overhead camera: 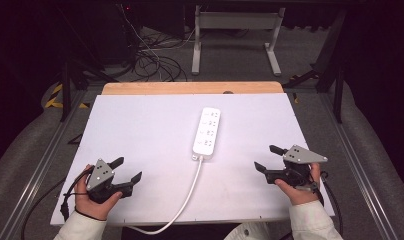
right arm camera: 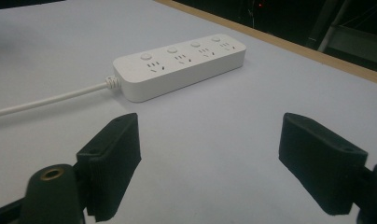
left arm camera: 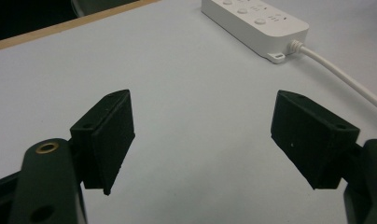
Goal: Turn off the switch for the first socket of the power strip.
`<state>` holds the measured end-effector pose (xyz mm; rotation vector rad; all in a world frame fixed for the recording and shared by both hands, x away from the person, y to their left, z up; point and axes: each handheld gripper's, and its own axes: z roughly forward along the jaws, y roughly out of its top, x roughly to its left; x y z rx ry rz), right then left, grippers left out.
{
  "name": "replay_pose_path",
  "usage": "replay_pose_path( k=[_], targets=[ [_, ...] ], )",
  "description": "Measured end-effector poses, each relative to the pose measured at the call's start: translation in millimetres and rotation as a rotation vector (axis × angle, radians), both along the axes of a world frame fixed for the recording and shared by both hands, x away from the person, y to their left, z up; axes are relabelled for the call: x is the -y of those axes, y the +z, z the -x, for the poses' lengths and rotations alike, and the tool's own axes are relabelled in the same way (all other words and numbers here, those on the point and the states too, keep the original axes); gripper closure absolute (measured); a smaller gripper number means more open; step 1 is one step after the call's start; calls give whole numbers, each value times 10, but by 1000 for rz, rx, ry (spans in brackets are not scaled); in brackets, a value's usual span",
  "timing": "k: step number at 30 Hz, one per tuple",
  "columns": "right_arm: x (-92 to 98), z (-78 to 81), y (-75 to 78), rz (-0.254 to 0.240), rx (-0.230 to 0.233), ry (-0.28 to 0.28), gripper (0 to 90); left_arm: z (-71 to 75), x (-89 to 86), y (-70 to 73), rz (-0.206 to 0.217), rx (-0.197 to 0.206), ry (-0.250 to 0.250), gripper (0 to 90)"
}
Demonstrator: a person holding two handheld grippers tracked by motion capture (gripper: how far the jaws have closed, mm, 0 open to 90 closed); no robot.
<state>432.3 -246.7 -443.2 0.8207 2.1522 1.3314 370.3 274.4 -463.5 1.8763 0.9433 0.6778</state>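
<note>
High view: a white rectangular worktop (overhead camera: 140, 130) with a pale wooden strip along its far edge. A white four-socket plastic power strip (overhead camera: 207, 131) lay lengthwise at the centre; its white cable (overhead camera: 190, 190) ran toward the near edge and over it. The left gripper (overhead camera: 128, 170) and the right gripper (overhead camera: 266, 157), each held in a hand (overhead camera: 90, 200), sat near the front corners, jaws apart and empty. Dark floor, loose wires and a white metal frame lay beyond.

Left gripper view: jaws wide apart over bare surface; the strip's cable end showed at upper right.

Right gripper view: jaws apart and empty; all four sockets and round buttons were legible, with open surface before the strip.
</note>
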Motion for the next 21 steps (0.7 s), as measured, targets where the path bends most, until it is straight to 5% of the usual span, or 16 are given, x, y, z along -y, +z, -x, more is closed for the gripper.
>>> replay_pose_path(
  k=[21],
  targets=[
    [-27,11,36,11,5,19,237,10,-7,12,-14,8,17,215]
  ],
)
